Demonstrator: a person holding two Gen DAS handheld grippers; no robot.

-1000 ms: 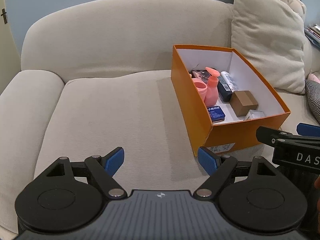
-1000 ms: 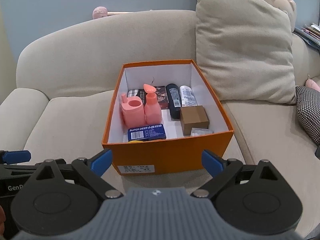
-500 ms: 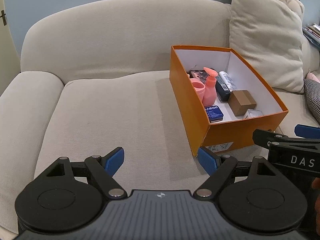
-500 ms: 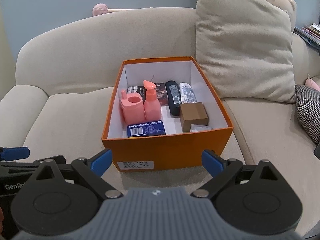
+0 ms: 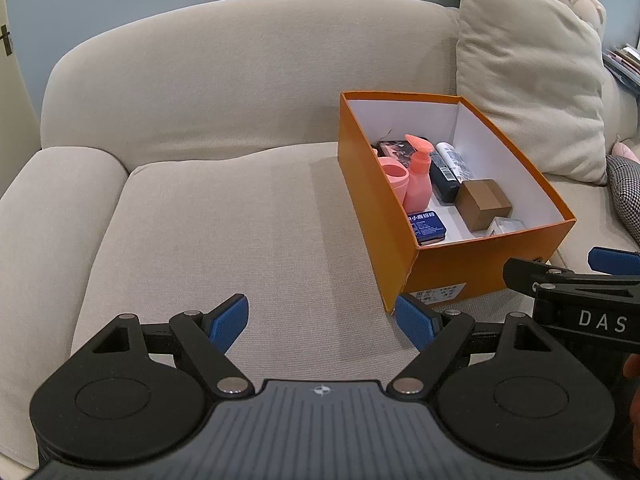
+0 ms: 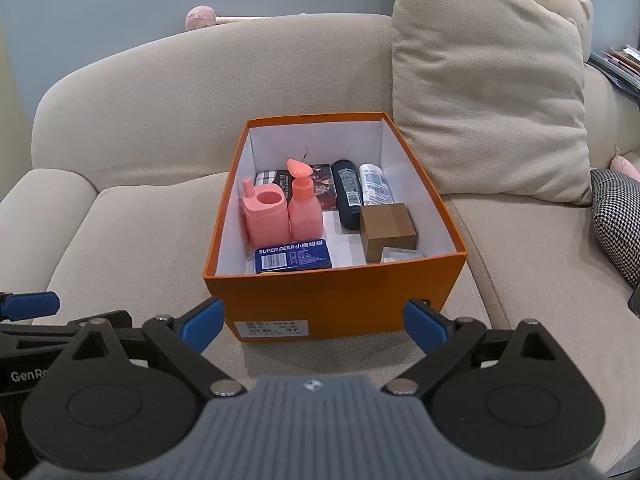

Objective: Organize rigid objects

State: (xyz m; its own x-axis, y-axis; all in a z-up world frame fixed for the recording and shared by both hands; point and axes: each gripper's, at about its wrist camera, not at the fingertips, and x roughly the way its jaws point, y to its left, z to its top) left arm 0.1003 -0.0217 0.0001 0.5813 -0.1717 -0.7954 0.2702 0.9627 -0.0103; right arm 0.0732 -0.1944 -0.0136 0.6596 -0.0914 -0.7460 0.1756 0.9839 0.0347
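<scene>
Both grippers hang low over the sofa seat with nothing in them. The left gripper has its blue pads spread wide over bare cushion; the right gripper is just as wide apart, its pads flanking the near wall of the orange box without touching it. From the right gripper the box sits straight ahead, with a pink pump bottle, a pink cup holder, a blue tin, a brown carton and two lying cans inside. The left wrist view shows the box ahead and to the right, plus the empty seat. The beige pillow leans beyond the box, to its right.
</scene>
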